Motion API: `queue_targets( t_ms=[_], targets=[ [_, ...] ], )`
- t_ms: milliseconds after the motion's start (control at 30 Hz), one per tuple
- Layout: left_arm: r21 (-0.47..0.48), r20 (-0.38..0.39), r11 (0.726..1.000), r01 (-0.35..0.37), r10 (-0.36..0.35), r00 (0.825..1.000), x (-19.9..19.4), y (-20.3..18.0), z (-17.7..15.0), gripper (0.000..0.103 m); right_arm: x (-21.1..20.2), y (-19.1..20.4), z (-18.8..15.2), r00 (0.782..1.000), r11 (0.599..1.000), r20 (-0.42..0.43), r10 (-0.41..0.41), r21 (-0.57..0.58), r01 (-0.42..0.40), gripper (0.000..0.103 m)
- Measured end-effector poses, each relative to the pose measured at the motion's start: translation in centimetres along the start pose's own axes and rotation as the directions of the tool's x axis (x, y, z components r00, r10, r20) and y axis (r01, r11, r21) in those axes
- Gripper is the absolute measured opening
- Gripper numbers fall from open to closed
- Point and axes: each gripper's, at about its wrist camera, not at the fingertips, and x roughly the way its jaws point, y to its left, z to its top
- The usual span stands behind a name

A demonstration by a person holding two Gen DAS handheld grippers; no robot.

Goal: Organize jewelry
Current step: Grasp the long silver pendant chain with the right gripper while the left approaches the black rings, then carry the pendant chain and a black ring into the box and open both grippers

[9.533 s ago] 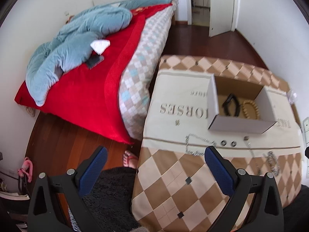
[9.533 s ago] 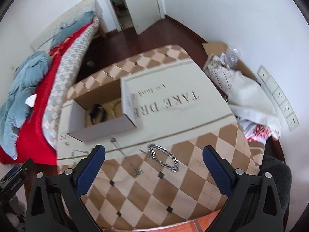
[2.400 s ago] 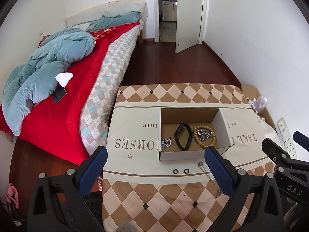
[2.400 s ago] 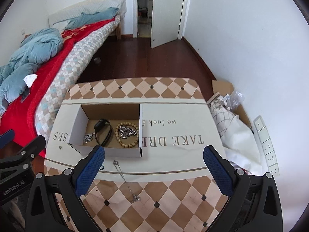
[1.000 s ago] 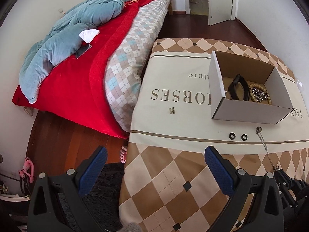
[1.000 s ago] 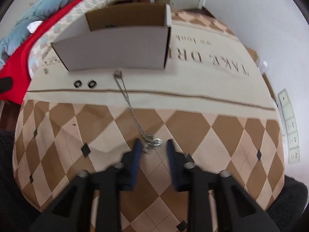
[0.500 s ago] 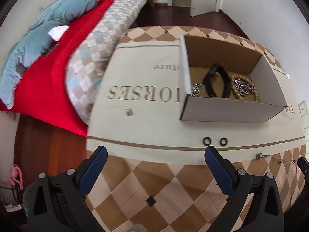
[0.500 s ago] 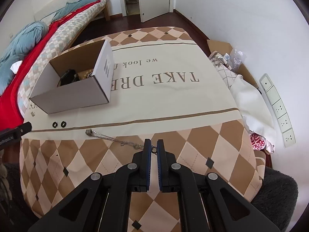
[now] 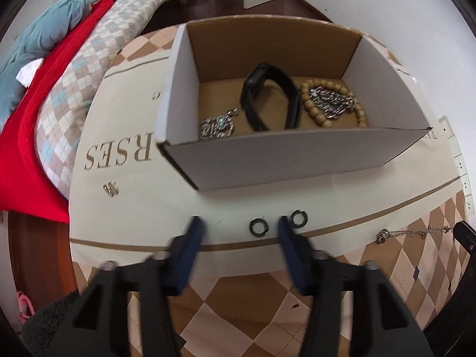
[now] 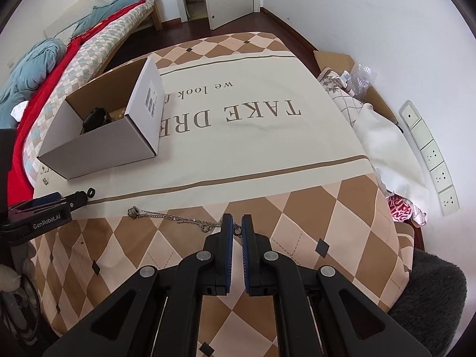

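Narrowing since earlier, left gripper (image 9: 238, 227) jaws straddle a ring (image 9: 258, 227); right gripper (image 10: 235, 226) jaws pinch the chain (image 10: 178, 218).

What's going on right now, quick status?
Right gripper shut on silver chain, chain trailing across the tablecloth. Left gripper open around one small black ring. Box open, nothing blocking.

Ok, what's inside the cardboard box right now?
Inside the cardboard box: a silver pendant piece at left, a black band in the middle, and a wooden bead bracelet with a silver chain piled on it. The front wall hides the nearest floor strip.
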Motion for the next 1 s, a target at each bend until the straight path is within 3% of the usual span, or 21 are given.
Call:
queue_targets(
  t_ms=[33,167,433,733,1000],
  targets=[
    [0.004,-0.001,1.0,0.004,-0.004,1.0,-0.1,-0.1,0.1,0.011,-0.1,0.0,0.1,1.0,1.0,0.001,0.003,-0.001,-0.003,0.006],
    [-0.021,-0.001,0.999,0.04,-0.04,0.999,-0.7,0.4,0.1,0.01,-0.8,0.2,0.4,1.0,1.0,0.012,0.022,0.005,-0.022,0.006],
    [-0.099,0.084,0.989,0.107,-0.099,0.992,-6.4,3.6,0.2,0.01,-4.7,1.0,1.9,0.99,0.993,0.075,0.116,0.016,-0.118,0.006],
    [-0.125,0.178,0.979,0.162,-0.139,0.974,-12.4,5.8,1.3,0.01,-9.0,2.5,4.2,0.969,0.977,0.126,0.211,-0.023,-0.21,0.006],
    [-0.094,0.25,0.981,0.169,-0.141,0.958,-15.4,5.6,4.8,0.01,-13.7,4.2,8.5,0.935,0.958,0.206,0.288,-0.074,-0.278,0.006]
  ],
)
